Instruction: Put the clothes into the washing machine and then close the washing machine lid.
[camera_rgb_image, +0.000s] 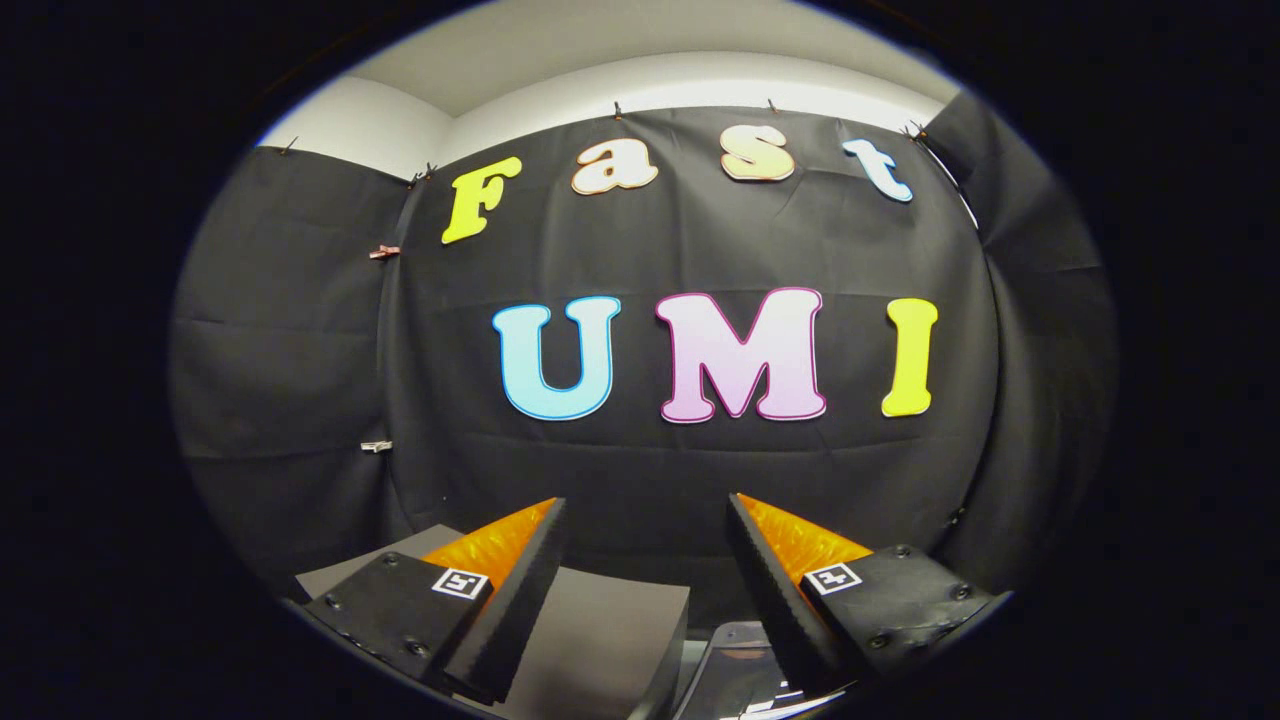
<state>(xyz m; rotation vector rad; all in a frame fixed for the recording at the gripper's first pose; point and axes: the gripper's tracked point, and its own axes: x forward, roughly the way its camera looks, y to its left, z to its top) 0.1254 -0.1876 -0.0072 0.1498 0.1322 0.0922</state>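
Black cloth wall (700, 470) ahead of me, creased and hung by small clips (384, 251), side panels of the same cloth folding in at both sides, pale wall (640, 85) and ceiling above, soft even light

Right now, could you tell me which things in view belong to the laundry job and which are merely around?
Job:
- claw, fingers open, nothing between them, aimed at the booth wall
- dark-framed object low between the fingers, possibly the washing machine; cannot tell

Just around:
- grey panel below the fingers
- black cloth wall
- clips on the cloth
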